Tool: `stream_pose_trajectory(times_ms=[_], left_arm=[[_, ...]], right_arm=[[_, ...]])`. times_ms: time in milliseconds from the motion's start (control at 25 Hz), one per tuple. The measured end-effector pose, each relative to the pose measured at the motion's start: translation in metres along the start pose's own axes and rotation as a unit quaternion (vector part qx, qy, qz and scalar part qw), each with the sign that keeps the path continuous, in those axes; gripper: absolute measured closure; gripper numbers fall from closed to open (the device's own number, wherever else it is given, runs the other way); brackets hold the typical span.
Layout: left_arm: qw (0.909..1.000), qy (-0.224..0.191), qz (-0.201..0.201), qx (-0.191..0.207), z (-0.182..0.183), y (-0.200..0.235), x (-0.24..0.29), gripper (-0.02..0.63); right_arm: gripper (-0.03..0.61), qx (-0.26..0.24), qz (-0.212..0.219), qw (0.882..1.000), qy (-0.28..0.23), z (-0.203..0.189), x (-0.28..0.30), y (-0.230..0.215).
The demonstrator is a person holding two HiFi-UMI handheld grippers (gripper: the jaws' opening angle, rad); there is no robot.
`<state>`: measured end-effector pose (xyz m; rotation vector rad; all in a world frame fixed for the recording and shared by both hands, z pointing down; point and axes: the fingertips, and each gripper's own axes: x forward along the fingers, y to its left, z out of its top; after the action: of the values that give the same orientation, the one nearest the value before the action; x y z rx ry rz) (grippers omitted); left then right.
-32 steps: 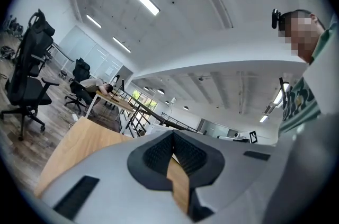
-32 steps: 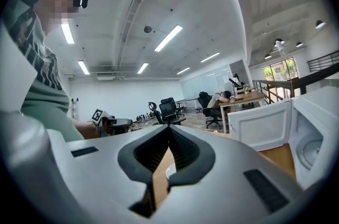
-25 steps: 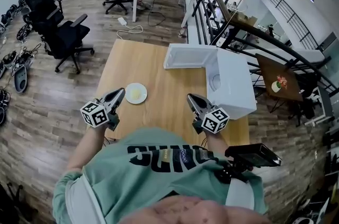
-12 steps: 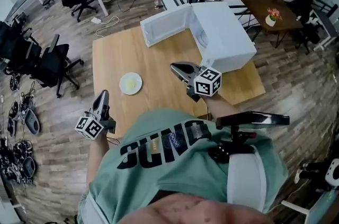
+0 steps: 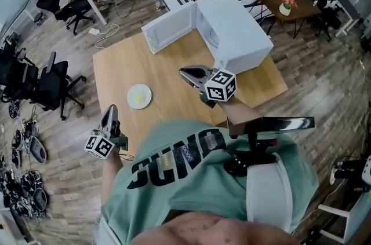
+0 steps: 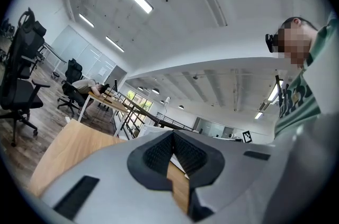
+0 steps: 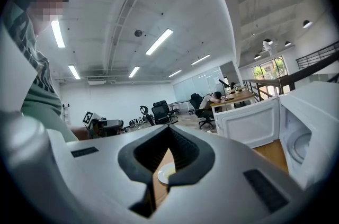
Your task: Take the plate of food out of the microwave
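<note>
plate out on the table, both claws shut and empty

the plate of food [image 5: 139,96] sits on the wooden table [image 5: 116,64], outside the microwave [image 5: 237,29], whose door [image 5: 168,26] stands open. the right gripper [image 5: 189,72] hovers over the table with its jaws pressed together on nothing; the plate lies ahead of its tips and lower down, well apart, and the microwave is close on its right. the left gripper [image 5: 109,113] hangs off the near table edge, jaws likewise together and empty, with the plate ahead and a little to its right. the plate looks thin and stiff: probably light, smooth and slippery, breakable if dropped, with food that could slide if tipped. the best hold is likely the raised rim, pinched at the edge nearest the claw and kept level.
</note>
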<state>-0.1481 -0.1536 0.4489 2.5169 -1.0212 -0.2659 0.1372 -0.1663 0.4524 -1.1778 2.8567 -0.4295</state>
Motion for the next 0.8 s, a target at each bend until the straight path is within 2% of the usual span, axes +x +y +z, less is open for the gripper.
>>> stream_pose_trajectory(times_ms=[800], left_arm=[[0.9997, 0.009, -0.010, -0.022, -0.013, 0.004, 0.020, 0.609]], right_arm=[[0.572, -0.006, -0.004, 1.000, 0.021, -0.003, -0.004, -0.009]])
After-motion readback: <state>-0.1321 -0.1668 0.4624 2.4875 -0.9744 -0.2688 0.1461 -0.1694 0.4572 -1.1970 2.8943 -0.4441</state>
